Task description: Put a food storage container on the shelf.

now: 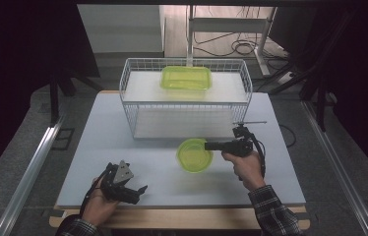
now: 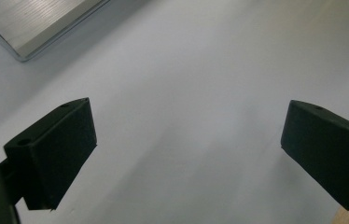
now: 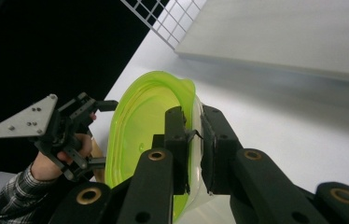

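Two grippers are working over the pale table (image 1: 123,147), and I order what matters from biggest down. At the far side stands the white wire basket rack (image 1: 133,88), with a green rectangular container (image 1: 186,77) on its upper shelf. Near the table's middle, just in front of the rack, sits the round green bowl (image 1: 194,155), which I take as the piece being moved.

I have my right gripper (image 3: 193,140) clamped across the bowl's right rim, one jaw inside the wall and one outside, the gap nearly closed on the thin plastic. My left gripper (image 1: 132,189) idles at the near left corner, jaws spread wide over bare table, holding nothing.

To do this step well, I judge the pinch must stay firm but not crush; the wall looks flexible and could buckle or slip. I would lift straight up before travelling, keep the bowl level, and clear the rack's front wires with margin. If the bowl sags from the one-sided hold, I would bring the left gripper in to steady the opposite rim.
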A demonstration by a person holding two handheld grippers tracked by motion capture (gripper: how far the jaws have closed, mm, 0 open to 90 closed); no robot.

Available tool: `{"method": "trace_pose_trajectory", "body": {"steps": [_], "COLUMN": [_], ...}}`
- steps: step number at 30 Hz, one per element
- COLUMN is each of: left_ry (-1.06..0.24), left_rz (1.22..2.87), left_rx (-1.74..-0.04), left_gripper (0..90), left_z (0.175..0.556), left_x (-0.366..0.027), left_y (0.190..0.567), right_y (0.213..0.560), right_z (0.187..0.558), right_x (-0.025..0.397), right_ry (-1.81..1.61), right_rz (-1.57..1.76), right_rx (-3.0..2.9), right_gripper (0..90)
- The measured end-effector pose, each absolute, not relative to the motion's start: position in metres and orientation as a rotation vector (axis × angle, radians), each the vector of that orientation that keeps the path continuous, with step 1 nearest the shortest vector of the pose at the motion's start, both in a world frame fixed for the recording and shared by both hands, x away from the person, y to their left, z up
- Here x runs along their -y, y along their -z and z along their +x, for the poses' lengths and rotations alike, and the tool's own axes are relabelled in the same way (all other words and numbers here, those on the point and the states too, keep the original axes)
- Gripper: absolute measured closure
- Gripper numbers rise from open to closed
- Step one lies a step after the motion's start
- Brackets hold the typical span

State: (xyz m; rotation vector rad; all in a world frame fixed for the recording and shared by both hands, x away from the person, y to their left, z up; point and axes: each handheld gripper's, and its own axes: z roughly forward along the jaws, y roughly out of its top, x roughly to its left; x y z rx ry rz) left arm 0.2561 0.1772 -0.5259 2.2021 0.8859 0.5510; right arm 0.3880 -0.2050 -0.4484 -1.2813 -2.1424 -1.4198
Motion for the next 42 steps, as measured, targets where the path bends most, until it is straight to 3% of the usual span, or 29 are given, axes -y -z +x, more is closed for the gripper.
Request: {"method": "trace_pose_trajectory", "body": {"steps": [42], "left_ry": [-0.556], "left_rz": [2.181], "left_rx": [-0.92], "left_gripper": [2.6], "left_z": [0.258], "left_x": [-0.18], "left_y": [0.526], "right_y": [0.338], "right_z": [0.42], "right_x": [0.195], "right_ry": [1.668], "right_rz": [-1.265], "right_rx": [2.116], "right_gripper": [81.5]}}
